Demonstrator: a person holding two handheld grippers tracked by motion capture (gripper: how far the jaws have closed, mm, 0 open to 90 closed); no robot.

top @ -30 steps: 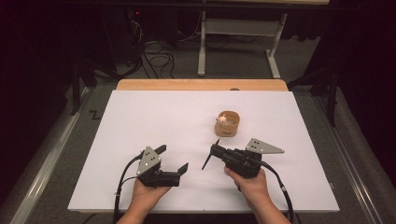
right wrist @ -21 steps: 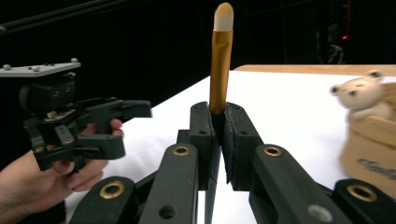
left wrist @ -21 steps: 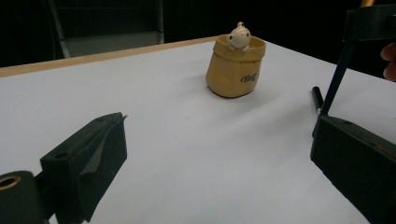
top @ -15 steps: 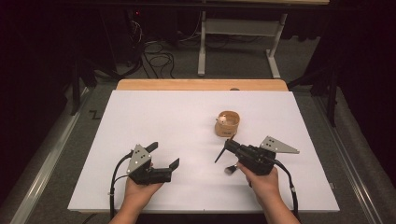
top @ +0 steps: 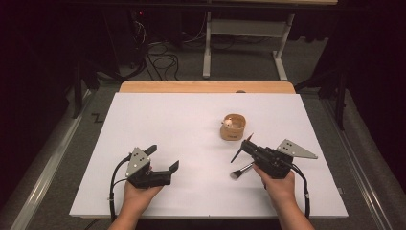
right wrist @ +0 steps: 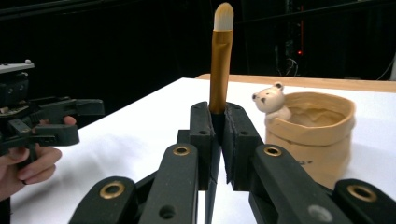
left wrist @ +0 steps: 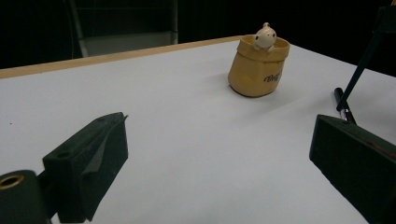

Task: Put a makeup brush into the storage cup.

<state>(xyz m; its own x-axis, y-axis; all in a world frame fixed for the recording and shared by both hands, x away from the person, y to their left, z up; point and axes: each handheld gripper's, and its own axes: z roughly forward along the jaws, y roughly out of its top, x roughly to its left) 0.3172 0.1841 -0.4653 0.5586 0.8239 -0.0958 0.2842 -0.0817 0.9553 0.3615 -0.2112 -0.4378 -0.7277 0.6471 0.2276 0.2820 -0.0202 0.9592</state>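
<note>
My right gripper (top: 245,145) (right wrist: 218,119) is shut on the dark handle of a makeup brush (top: 241,149), just in front of a tan ceramic cup (top: 233,127) with a small white bear on its rim. In the right gripper view the held brush (right wrist: 220,70) stands upright, gold ferrule and pale bristles on top, with the cup (right wrist: 317,140) close behind on the right. A second brush (top: 242,170) lies flat on the white table beside my right hand. My left gripper (top: 163,157) (left wrist: 219,128) stands open over bare table at the front left, facing the cup (left wrist: 258,67).
The white sheet (top: 191,124) covers a wooden tabletop whose far edge (top: 206,86) shows. Cables trail from both grippers toward the front edge. Beyond the table are a dark floor, cables and a white desk frame (top: 244,33).
My right gripper has moved to the right and a little farther away, still shut on the brush. The second brush now shows on the table beside it. The left hand has barely shifted.
</note>
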